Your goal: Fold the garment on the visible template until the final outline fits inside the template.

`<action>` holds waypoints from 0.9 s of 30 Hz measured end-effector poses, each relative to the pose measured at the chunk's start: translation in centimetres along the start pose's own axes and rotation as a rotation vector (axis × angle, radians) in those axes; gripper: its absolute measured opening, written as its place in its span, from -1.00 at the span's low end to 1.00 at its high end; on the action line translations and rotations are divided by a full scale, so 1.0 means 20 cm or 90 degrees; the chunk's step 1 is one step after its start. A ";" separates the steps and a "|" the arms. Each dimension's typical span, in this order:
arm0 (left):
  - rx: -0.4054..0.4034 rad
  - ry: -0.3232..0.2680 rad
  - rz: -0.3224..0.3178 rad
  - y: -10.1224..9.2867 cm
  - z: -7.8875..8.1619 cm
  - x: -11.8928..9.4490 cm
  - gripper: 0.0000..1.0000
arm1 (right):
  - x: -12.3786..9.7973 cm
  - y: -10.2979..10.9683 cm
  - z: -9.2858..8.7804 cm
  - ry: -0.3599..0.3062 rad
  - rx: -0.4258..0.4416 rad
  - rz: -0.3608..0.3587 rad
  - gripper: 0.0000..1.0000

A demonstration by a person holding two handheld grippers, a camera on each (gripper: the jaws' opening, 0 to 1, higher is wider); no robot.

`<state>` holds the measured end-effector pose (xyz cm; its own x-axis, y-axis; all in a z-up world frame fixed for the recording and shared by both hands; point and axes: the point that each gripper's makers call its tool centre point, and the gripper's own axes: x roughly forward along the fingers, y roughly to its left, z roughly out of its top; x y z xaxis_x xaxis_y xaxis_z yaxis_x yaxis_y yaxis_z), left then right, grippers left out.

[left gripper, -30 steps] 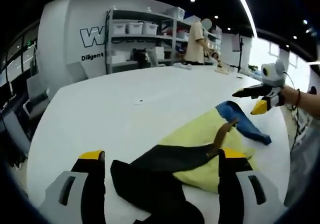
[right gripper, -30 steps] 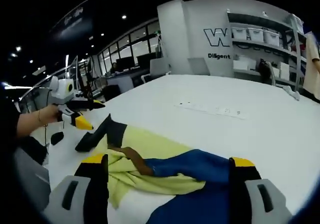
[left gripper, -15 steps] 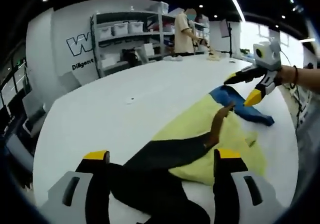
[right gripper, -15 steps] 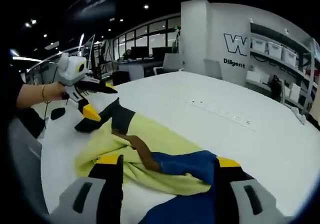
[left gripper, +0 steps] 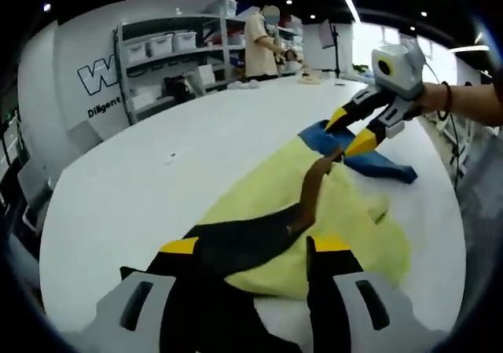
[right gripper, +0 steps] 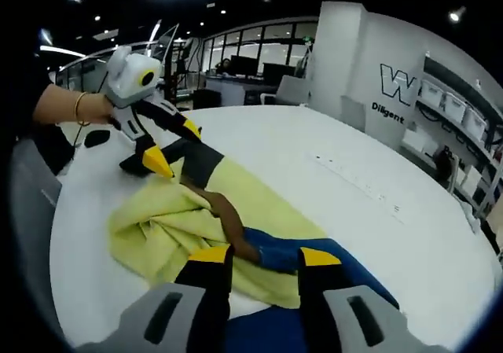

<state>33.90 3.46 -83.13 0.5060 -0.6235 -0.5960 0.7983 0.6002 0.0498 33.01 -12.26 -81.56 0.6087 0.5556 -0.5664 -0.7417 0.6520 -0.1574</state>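
A crumpled garment lies on the white table [left gripper: 141,188]. It has a yellow body [left gripper: 314,188], a black sleeve [left gripper: 236,243], a blue sleeve [left gripper: 369,160] and a brown strip [left gripper: 310,192]. My left gripper [left gripper: 255,247] is low over the black sleeve, jaws apart with the black cloth between them. In the right gripper view the left gripper [right gripper: 174,146] straddles the black sleeve [right gripper: 196,164]. My right gripper [right gripper: 264,255] has its jaws on either side of the blue cloth [right gripper: 271,259], beside the brown strip [right gripper: 224,211]. In the left gripper view the right gripper [left gripper: 351,130] stands open over the blue sleeve.
Shelves with white bins [left gripper: 157,46] and a standing person [left gripper: 259,34] are beyond the table's far side. Small marks [right gripper: 357,184] dot the bare tabletop. Desks and chairs [right gripper: 236,86] stand behind the table. The near table edge runs close to the garment [right gripper: 86,235].
Both grippers have come down and closer to the garment. Each pair of jaws has narrowed around its sleeve. The garment itself has hardly shifted.
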 end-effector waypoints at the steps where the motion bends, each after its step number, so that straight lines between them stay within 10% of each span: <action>1: -0.002 0.003 -0.003 -0.01 0.00 0.01 -0.21 | 0.00 0.00 0.00 0.001 -0.001 0.000 -0.46; 18: 0.023 0.018 -0.022 -0.03 -0.02 0.10 -0.98 | 0.02 0.00 -0.02 0.018 -0.041 0.016 -0.85; 27: -0.012 0.016 -0.034 -0.02 -0.01 0.09 -1.00 | 0.02 -0.02 -0.02 0.022 -0.039 0.002 -1.00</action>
<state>34.40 2.22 -84.36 0.4539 -0.6420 -0.6179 0.8175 0.5759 0.0023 33.46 -12.58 -81.99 0.5969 0.5392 -0.5942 -0.7601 0.6170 -0.2037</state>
